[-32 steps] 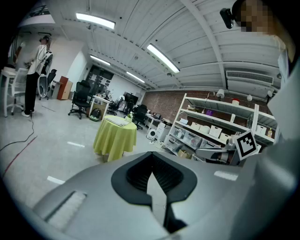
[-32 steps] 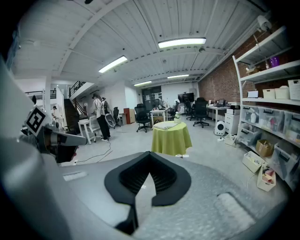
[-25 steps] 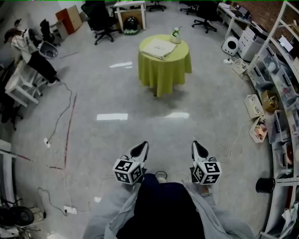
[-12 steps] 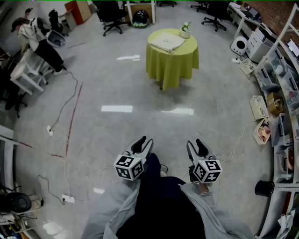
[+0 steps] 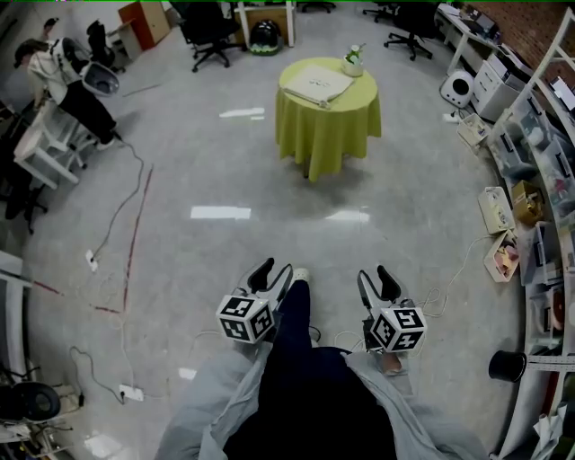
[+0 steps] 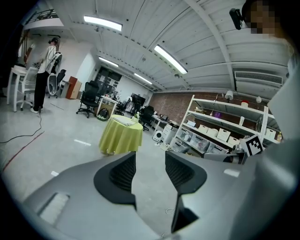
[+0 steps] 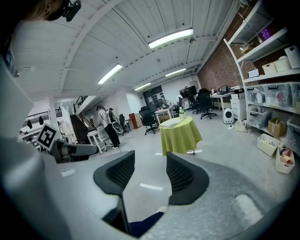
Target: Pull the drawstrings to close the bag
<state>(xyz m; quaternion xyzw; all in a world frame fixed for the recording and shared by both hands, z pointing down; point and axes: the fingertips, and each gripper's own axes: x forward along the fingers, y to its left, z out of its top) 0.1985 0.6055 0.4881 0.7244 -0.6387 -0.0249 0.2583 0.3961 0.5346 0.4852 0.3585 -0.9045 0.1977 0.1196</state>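
A flat whitish bag (image 5: pixel 317 83) lies on a round table with a yellow-green cloth (image 5: pixel 328 121), far ahead across the floor. The table also shows in the left gripper view (image 6: pixel 121 136) and in the right gripper view (image 7: pixel 179 133). My left gripper (image 5: pixel 273 271) and right gripper (image 5: pixel 375 280) are held side by side low in front of me, well short of the table. Both have just been opening their jaws, and nothing is between the pads of the left gripper (image 6: pixel 150 155) or the right gripper (image 7: pixel 150 154).
A small potted plant (image 5: pixel 353 61) stands on the table beside the bag. Cables (image 5: pixel 117 225) trail over the floor at left. Shelves with boxes (image 5: pixel 530 180) line the right side, with a black bin (image 5: pixel 508 364) below. Office chairs (image 5: pixel 208 27) and a standing person (image 5: pixel 63 76) are at the back.
Both grippers' jaws have gone from shut to open. My dark trouser leg and shoe have stepped forward between the two grippers.
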